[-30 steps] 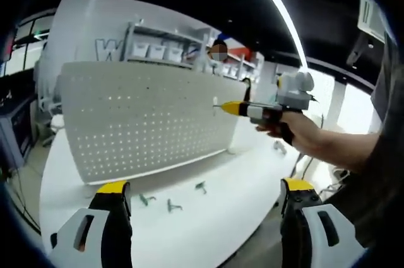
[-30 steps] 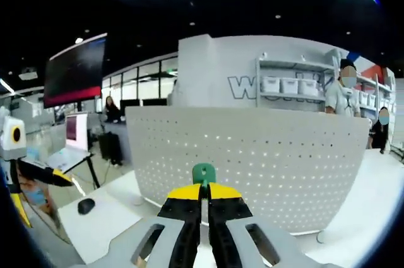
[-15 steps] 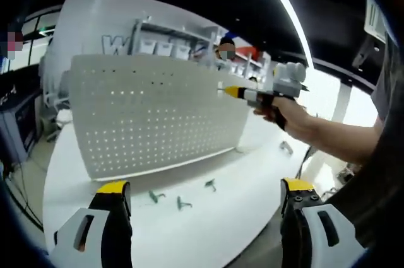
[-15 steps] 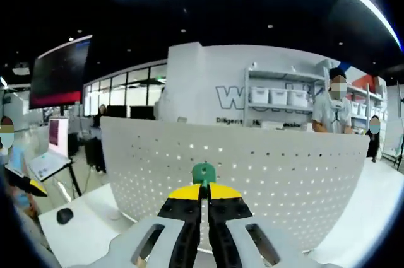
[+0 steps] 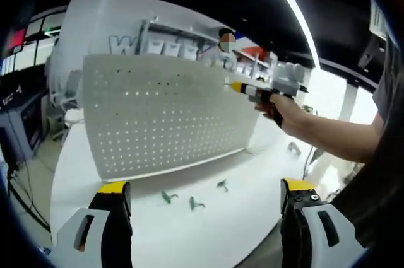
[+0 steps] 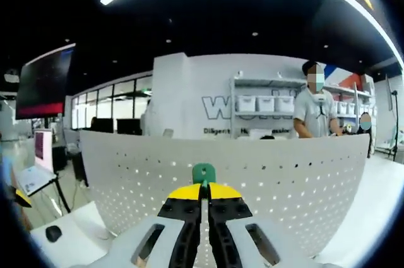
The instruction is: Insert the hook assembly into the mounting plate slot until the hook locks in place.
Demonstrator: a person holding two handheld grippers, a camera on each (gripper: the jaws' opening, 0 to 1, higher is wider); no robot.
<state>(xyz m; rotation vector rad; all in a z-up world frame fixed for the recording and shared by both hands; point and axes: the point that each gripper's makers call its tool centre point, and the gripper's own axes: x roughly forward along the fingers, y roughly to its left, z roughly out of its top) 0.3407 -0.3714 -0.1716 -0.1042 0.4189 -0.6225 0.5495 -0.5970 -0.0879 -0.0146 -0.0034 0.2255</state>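
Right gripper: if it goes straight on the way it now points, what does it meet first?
Most likely the white perforated panel. The right gripper, jaws shut on a green hook, points at the panel's upper part, near its top edge. How far away the panel stands is unclear.

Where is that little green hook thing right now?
The green hook is pinched between the right gripper tips, low in the middle of the right gripper view, held up near the top edge of the white pegboard.

— Bright or dim?
— Bright, lit from a ceiling strip light (image 5: 287, 12) arcing above the pegboard (image 5: 164, 113). Glare right of the pegboard.
— Sharp?
— Slightly soft; bowed near edges. Faint shadow under the pegboard.
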